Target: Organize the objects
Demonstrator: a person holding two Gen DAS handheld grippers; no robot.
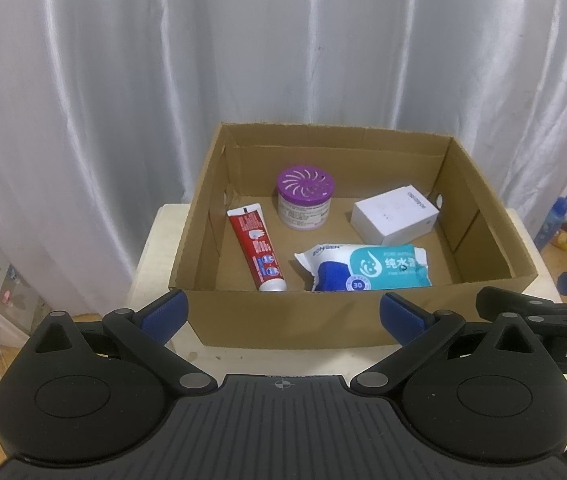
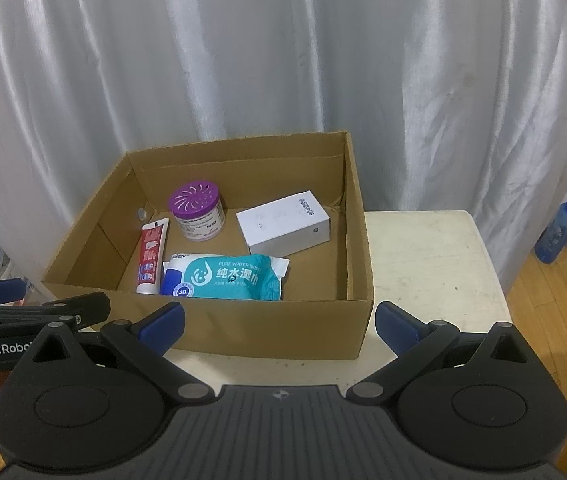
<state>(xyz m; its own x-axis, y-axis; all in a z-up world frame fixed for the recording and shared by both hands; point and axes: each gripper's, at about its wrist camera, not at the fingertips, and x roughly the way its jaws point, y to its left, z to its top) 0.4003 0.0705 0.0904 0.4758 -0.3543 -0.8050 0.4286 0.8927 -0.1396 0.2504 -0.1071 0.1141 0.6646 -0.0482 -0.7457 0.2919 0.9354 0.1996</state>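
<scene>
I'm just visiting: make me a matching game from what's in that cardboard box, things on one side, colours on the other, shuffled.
Things:
1. toothpaste tube
2. air freshener lid
3. small carton
4. wet wipes pack

Colours:
A. white
B. teal
C. red
D. purple

Pairs: 1-C, 2-D, 3-A, 4-B
</scene>
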